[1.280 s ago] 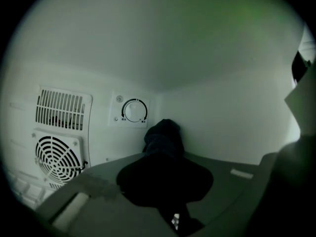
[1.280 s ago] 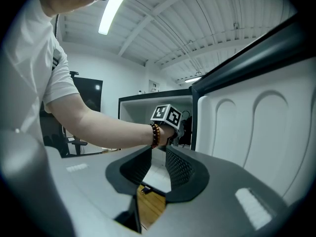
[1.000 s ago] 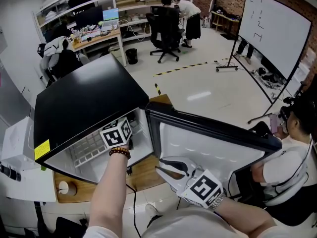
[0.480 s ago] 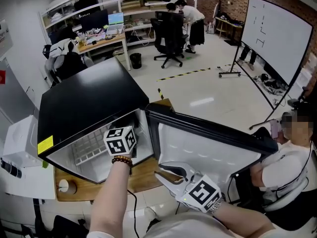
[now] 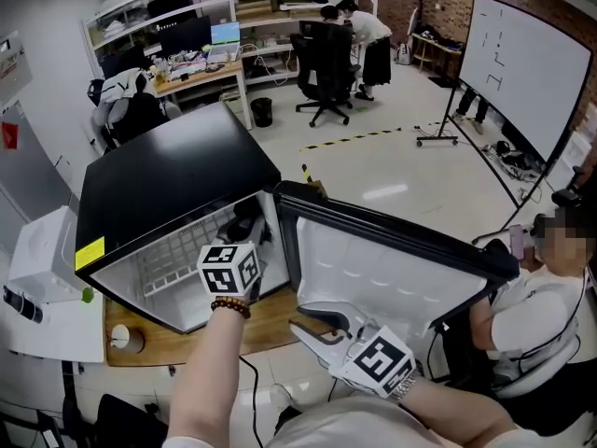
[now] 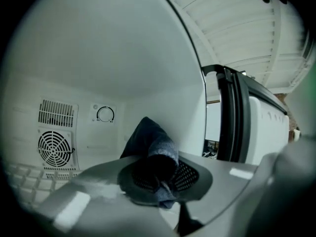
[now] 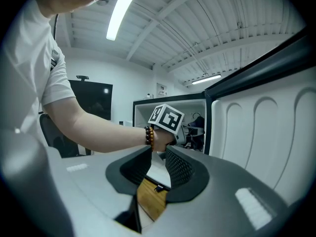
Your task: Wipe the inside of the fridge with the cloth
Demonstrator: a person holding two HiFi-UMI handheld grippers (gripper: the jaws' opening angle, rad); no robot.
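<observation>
A black mini fridge (image 5: pixel 168 180) stands with its door (image 5: pixel 392 269) swung open to the right. My left gripper (image 5: pixel 246 231) reaches into the white inside, its marker cube at the opening. In the left gripper view it (image 6: pixel 157 174) is shut on a dark blue cloth (image 6: pixel 150 137), which sticks up in front of the back wall with its fan grille (image 6: pixel 54 149) and dial (image 6: pixel 104 114). My right gripper (image 5: pixel 303 323) hangs outside, below the door. Its jaws (image 7: pixel 158 169) stand a narrow gap apart with nothing between them.
A wire shelf (image 5: pixel 173 264) lies inside the fridge, which rests on a wooden board (image 5: pixel 280 317). A white box (image 5: pixel 37 287) sits at the left. A seated person (image 5: pixel 546 287) is close behind the door at the right. Further off are a whiteboard (image 5: pixel 527 54) and an office chair (image 5: pixel 322 59).
My left gripper with the cloth has drawn back toward the fridge's opening, nearer to me. The right gripper has shifted only slightly.
</observation>
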